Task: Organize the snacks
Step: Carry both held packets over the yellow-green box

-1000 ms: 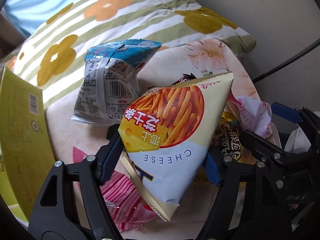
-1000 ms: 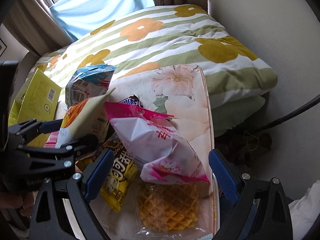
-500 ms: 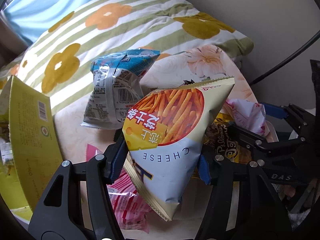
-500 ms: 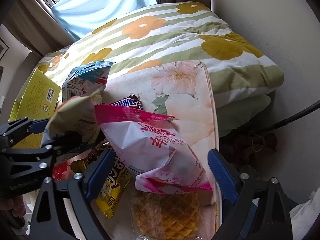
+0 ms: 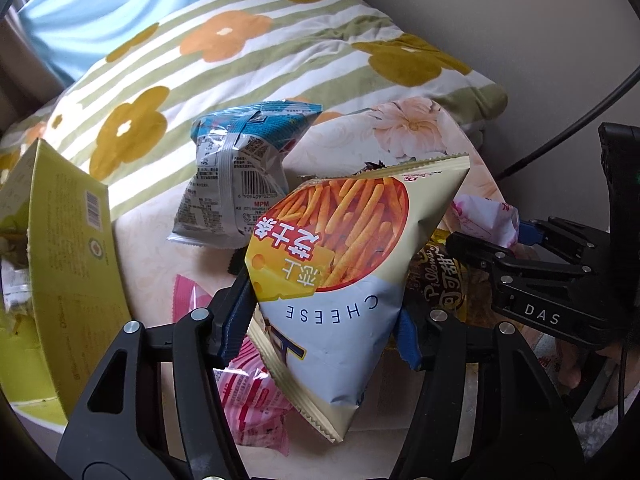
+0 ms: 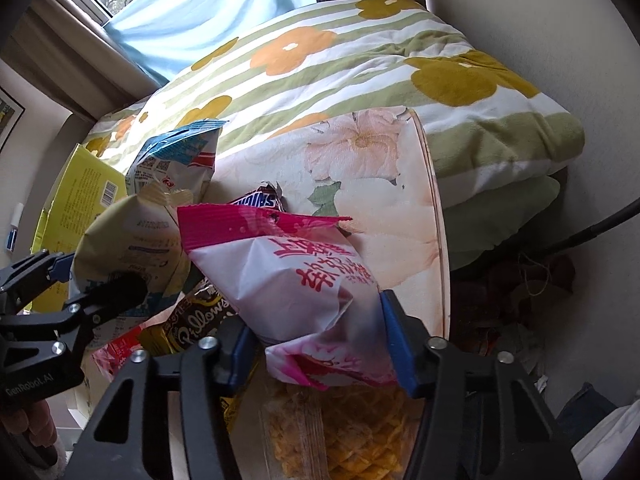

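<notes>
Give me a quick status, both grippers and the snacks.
Left gripper shut on cheese stick bag. Right gripper closing on pink snack bag, pads on its sides. Yellow box open, left. Loose snacks beneath; nothing blocking.

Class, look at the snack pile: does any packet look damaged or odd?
Yes: the pink and white bag that the right gripper is closing on has a ragged, torn top edge. The cheese sticks bag looks intact.

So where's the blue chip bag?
In the left wrist view the blue chip bag sits up and left of the cheese sticks bag, leaning against the flowery quilt, right of the yellow box.
</notes>
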A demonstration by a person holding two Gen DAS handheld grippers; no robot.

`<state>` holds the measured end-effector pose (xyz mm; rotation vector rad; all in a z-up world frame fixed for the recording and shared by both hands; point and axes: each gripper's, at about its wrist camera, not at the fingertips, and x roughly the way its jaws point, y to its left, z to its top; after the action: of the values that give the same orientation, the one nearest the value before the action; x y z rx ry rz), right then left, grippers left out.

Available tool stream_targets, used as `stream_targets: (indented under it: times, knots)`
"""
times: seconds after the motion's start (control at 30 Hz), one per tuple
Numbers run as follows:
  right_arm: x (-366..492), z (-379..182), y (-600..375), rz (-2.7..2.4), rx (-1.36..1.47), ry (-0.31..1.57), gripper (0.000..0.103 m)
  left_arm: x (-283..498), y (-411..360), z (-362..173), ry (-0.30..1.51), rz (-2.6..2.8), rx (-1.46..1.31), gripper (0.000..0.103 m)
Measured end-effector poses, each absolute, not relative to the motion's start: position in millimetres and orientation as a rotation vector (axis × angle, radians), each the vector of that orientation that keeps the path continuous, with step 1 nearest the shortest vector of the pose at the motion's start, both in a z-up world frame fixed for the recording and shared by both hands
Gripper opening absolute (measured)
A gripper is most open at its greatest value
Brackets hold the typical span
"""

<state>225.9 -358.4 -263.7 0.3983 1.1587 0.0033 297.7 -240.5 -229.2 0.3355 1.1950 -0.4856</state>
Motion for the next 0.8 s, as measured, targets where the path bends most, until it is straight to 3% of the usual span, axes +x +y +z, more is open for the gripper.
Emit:
stream_targets:
  times: [0.43,0.8]
  knots:
    - [210,-213,-355,0.023,0.33,1.078,0.045,278,-227,-178,1.083,-0.438,0.267,0.057]
    - [198,-122,-332,0.131,0.219,0.924,0.045,256,-175,-79,0.897,-0.33,0.119,0.057]
